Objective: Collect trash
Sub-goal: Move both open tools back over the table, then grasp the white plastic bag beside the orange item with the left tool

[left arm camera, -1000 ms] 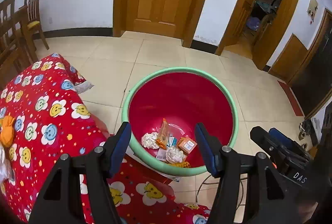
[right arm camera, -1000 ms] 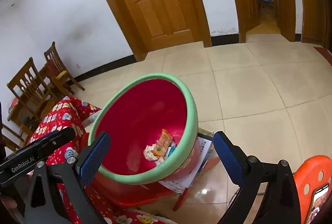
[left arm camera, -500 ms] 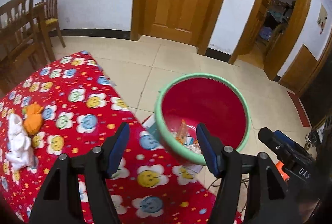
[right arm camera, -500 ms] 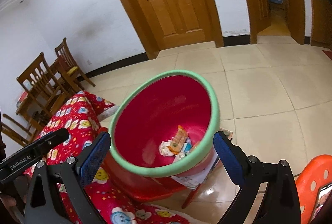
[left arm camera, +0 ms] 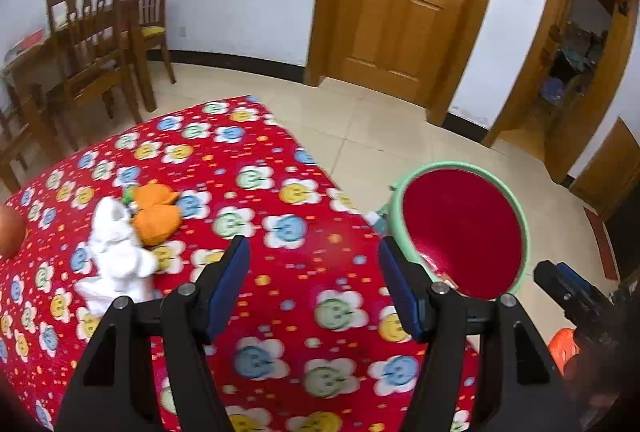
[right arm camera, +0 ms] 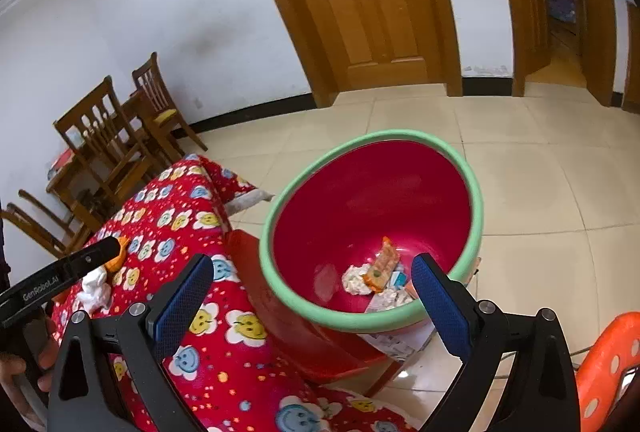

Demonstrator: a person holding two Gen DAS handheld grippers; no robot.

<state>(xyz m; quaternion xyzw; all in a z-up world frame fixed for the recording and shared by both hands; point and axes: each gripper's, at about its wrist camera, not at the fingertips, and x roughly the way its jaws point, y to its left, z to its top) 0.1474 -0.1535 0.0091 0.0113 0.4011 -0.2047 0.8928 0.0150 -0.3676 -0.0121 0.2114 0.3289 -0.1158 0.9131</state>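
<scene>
Our left gripper [left arm camera: 314,288] hovers over the table with the red smiley-flower cloth [left arm camera: 280,191], fingers released and empty. To its left lie a crumpled white tissue [left arm camera: 114,264] touching orange peel [left arm camera: 154,211]. Our right gripper [right arm camera: 312,306], fingers also spread with nothing between them, faces the red plastic basin with a green rim [right arm camera: 474,191], which holds wrappers and tissue wads [right arm camera: 376,276].

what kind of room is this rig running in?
Most likely a home living or dining room: a panelled wooden door, wooden dining chairs against a white wall, a tiled floor, and a table under a red smiley-flower cloth beside a red basin used for trash.
</scene>
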